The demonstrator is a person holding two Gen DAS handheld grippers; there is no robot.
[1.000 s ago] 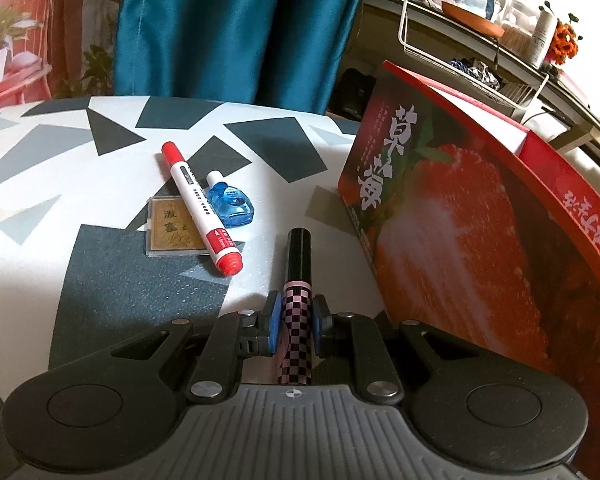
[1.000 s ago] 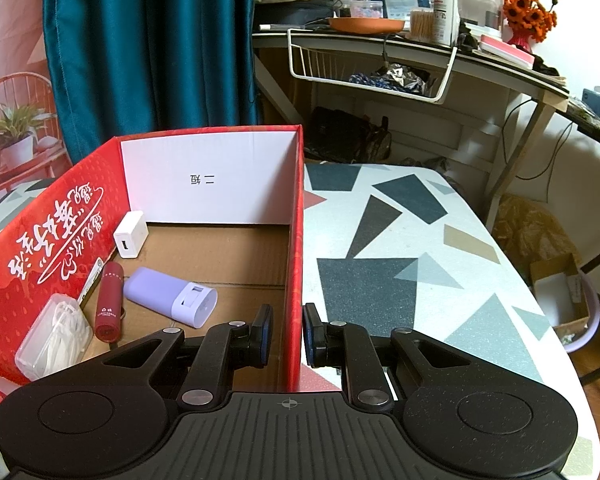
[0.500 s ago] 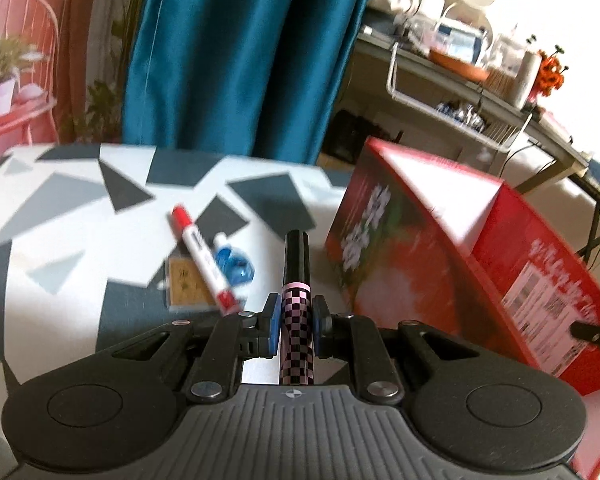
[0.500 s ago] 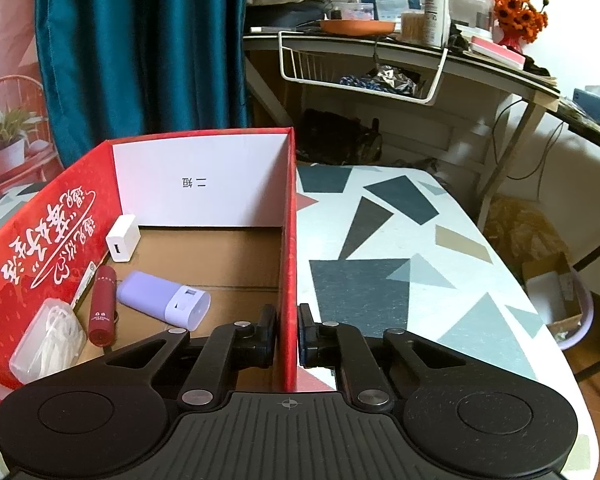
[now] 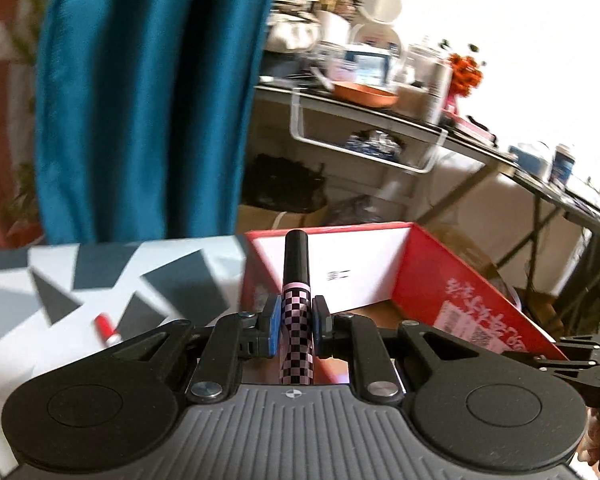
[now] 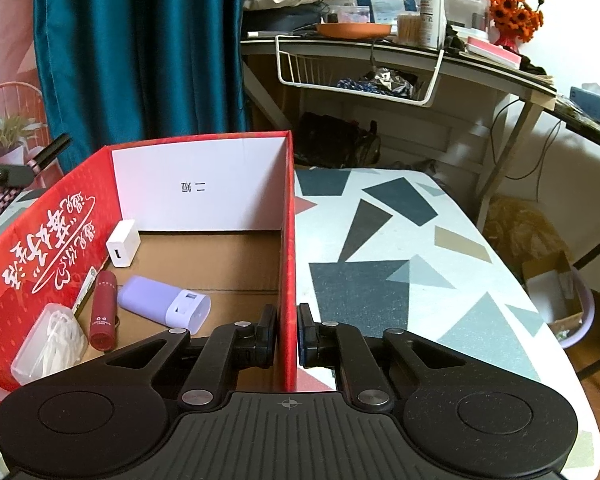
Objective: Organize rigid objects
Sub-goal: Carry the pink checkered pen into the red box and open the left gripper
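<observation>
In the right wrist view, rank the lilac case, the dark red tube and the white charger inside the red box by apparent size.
1. lilac case, largest.
2. dark red tube, slimmer.
3. white charger, smallest, though it lies farther from the camera, so its true rank against the tube is unsure.

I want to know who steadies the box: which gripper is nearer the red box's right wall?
Right. The right gripper is clamped on the red box wall itself; the left gripper, holding the checkered pen, hovers at the opposite side.
</observation>
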